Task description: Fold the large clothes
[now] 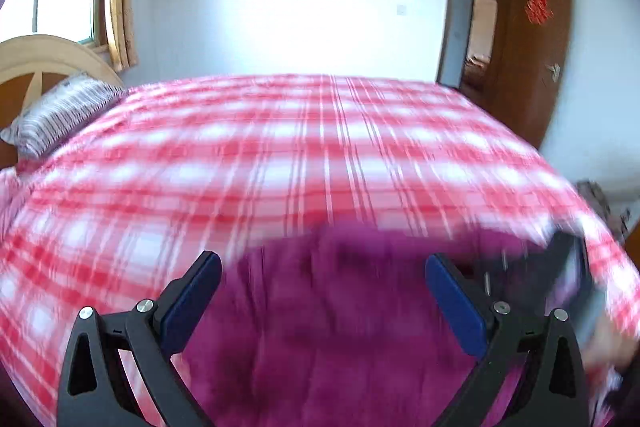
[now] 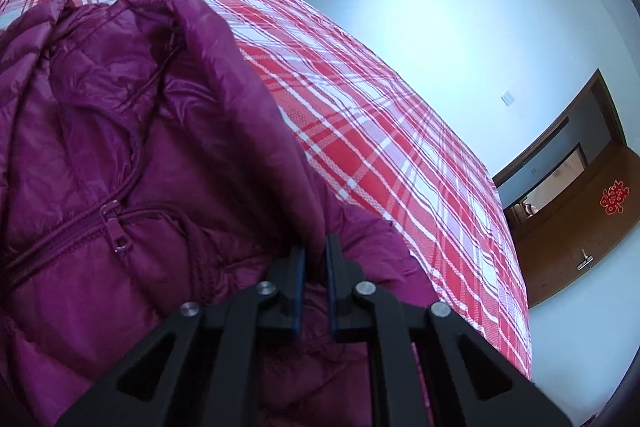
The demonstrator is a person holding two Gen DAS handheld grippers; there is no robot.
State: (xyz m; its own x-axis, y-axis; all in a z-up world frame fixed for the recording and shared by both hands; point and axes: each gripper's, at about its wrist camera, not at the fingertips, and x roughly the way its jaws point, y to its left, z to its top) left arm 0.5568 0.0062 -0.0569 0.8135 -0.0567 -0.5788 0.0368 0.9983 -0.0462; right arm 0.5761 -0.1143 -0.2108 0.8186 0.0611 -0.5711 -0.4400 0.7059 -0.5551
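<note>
A magenta puffer jacket (image 2: 132, 131) with a zip down its front lies on the red and white plaid bed cover (image 2: 400, 155). My right gripper (image 2: 316, 247) is shut on a fold of the jacket's edge, the cloth pinched between its blue pads. In the blurred left wrist view the jacket (image 1: 340, 307) shows as a purple mass below my left gripper (image 1: 324, 259). That gripper stands open, nothing between its fingers. The right gripper (image 1: 568, 267) appears as a dark blur at the jacket's right edge.
The plaid bed (image 1: 280, 155) fills most of both views. A striped pillow (image 1: 60, 111) leans on a wooden headboard (image 1: 44, 55) under a window. A brown door (image 1: 536, 47) with a red ornament stands ajar at the far right.
</note>
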